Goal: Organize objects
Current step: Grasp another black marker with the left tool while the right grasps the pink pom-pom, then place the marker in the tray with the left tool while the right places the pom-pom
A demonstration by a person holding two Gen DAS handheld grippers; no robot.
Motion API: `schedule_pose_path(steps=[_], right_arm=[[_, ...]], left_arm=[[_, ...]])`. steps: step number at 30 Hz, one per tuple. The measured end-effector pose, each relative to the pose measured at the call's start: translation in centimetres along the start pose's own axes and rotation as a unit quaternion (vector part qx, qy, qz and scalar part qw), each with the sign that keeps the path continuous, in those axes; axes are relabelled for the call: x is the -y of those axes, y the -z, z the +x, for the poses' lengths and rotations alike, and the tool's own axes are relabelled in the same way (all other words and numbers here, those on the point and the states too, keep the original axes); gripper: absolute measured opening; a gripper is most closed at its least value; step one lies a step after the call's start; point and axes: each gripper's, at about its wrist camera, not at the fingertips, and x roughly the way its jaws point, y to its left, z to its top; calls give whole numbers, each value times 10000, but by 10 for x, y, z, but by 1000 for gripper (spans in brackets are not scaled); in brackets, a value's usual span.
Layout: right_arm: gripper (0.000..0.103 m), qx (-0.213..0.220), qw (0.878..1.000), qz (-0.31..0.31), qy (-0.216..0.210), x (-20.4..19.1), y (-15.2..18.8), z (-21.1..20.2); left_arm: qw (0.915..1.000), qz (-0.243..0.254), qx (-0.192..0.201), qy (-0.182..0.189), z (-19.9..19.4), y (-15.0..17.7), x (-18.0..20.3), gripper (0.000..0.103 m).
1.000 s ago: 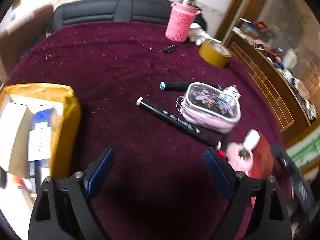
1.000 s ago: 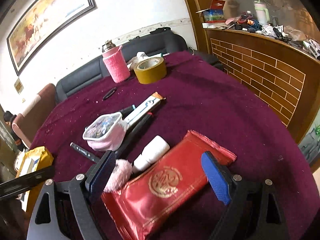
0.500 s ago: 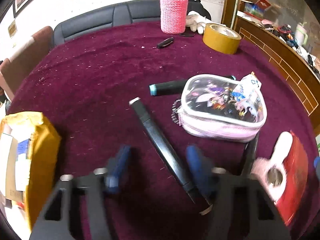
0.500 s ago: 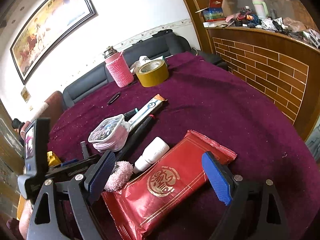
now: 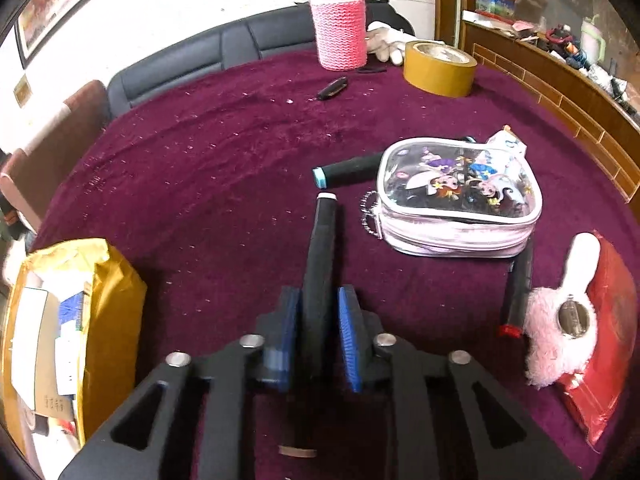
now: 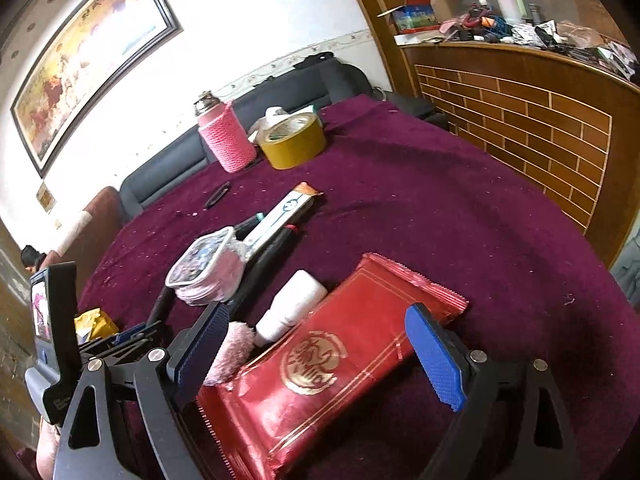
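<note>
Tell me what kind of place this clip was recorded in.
Most likely a lived-in home sitting room: a framed painting on the wall, a dark sofa behind the cloth-covered table, and a cluttered wooden counter alongside.

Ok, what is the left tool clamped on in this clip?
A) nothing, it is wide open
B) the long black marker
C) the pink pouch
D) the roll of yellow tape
B: the left tool has both blue pads pressed against the long black marker, which runs forward between them, beside the pink pouch.
</note>
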Motion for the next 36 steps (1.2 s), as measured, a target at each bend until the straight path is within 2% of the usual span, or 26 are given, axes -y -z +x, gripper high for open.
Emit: schedule_pose_path(steps=[4,8,12,14,18,22,23,24,25,26,27,28,34,36], right_arm=[[93,-78,9998,110,113,6,0,5],[93,-83,9998,96,148,7,0,6],[93,-32,9999,-113,33,-6,-1,-2],[93,-52,9994,-327,-99,-20,1,-8],[93,-382,9916,-1187,-346,-65,5,-7],[91,-706,9752,-2097,46,-98,16,21],[86,-801,9719,-2207,142,-101,18,30],[74,-953,9692,-2262,212,-103,20,41],[66,-1080,9678,-2261,248,-102,22,49],[59,-967,9670,-2330,344,-104,23,50],[38,-1005,9653,-2376,396,-106,22,53],[32,-1051,9650,-2365,426,-108,21,54],[30,-1133,9666,-2268,372,-112,21,43],[30,-1103,9708,-2119,202,-113,20,31]], left_arm=[[9973,-292,-37,669,-16,11,-14,14],[9904,-478,303,1262,-60,30,-28,14],[9773,-729,668,1871,-112,52,-53,14],[9733,-710,910,1982,-134,62,-64,14],[9719,-635,1272,1877,-166,83,-90,14],[9720,-818,1276,1794,-172,95,-121,14],[9722,-890,1274,1753,-173,99,-130,14],[9723,-975,1281,1693,-173,103,-140,14],[9725,-1037,1284,1640,-173,105,-147,14],[9728,-1104,1286,1579,-173,108,-154,14],[9726,-1186,1291,1526,-173,112,-164,14],[9723,-1249,1297,1493,-174,115,-171,14],[9698,-1611,1305,1287,-175,134,-206,14],[9700,-1684,1291,1187,-176,140,-215,14]])
